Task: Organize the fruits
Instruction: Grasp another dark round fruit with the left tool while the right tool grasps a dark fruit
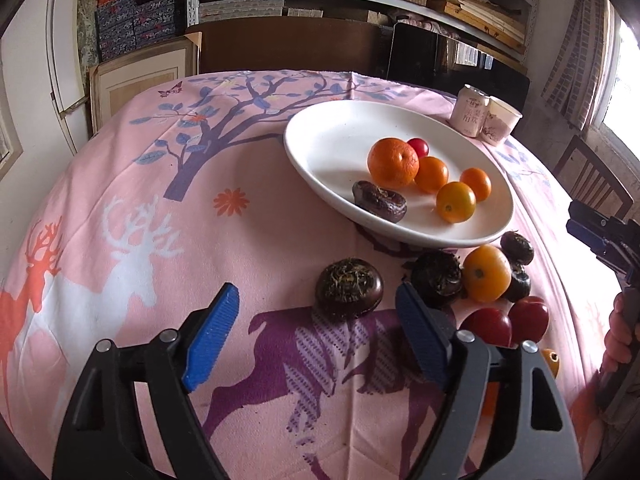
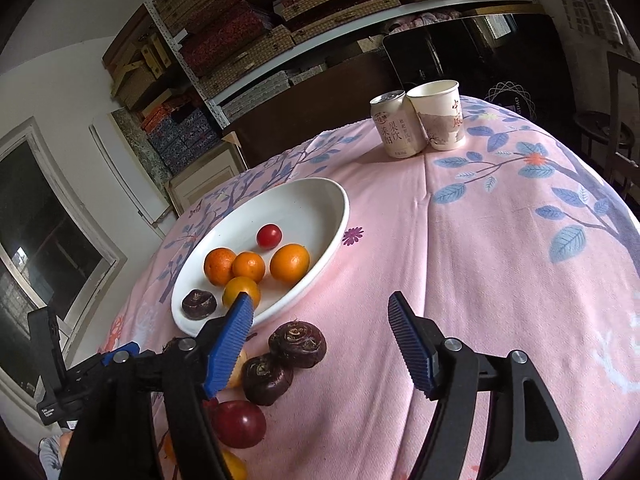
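A white plate (image 1: 320, 152) on the pink cloth holds a large orange (image 1: 393, 161), three smaller oranges, a cherry tomato (image 1: 418, 147) and one dark water chestnut (image 1: 379, 201). In front of the plate lie loose fruits: a big water chestnut (image 1: 349, 292), another (image 1: 436, 278), an orange (image 1: 486, 274) and two red tomatoes (image 1: 488, 326). My left gripper (image 1: 318, 300) is open, with the big chestnut just past its tips and untouched. My right gripper (image 2: 320, 308) is open over bare cloth. Two chestnuts (image 2: 298, 344) and a tomato (image 2: 239, 424) lie by its left finger.
A drink can (image 2: 394, 128) and a paper cup (image 2: 440, 114) stand together at the far side of the table. Shelves of boxes fill the wall behind. A wooden chair (image 1: 592, 176) stands to the right. A hand (image 1: 616, 340) shows at the right edge.
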The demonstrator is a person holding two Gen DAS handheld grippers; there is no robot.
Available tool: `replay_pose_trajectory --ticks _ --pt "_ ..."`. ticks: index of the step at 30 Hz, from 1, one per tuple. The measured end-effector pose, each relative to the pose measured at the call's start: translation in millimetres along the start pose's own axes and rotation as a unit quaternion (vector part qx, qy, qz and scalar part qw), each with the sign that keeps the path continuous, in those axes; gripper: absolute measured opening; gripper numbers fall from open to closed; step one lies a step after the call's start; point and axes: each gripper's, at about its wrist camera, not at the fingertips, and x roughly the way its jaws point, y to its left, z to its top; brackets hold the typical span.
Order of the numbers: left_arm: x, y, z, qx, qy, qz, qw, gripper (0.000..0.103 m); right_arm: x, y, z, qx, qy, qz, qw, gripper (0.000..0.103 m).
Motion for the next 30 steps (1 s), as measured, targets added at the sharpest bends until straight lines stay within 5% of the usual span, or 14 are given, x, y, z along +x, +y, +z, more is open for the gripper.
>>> replay_pose_trajectory --ticks 18,30 --pt "41 -10 2 0.029 0.047 0.023 0.9982 0.078 23 13 -19 -0.034 0.067 -0.005 0.997 0.072" --pt "36 -24 0 0.059 0.038 0.001 0.9975 0.05 53 14 -20 -0.018 0.107 0.008 0.994 0.066"
